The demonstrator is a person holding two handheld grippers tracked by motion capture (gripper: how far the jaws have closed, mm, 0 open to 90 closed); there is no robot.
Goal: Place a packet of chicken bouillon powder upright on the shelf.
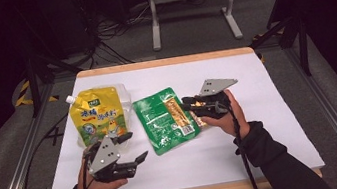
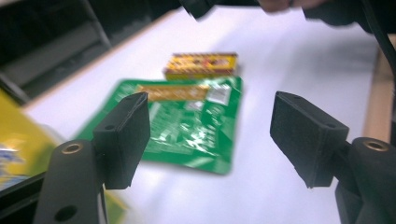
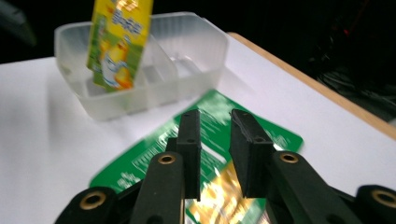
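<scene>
Green pouch [image 1: 165, 120] lies flat at the middle of the white desk [image 1: 262, 126], with a small yellow snack bar [image 2: 201, 65] touching its 3 o'clock edge. At 9 o'clock from it, a yellow spout pouch [image 1: 96, 116] stands in a clear plastic tray [image 3: 196, 60], so that item looks already packed. The right tool [image 1: 193, 106] hovers over the green pouch's 3 o'clock side, jaws narrowed but with a gap and nothing between them. The left tool [image 1: 131, 148] sits at 7 o'clock from the pouch, released, jaws wide and empty. By my judgement the green pouch and the bar remain to be picked up and moved; neither is gripped yet.
</scene>
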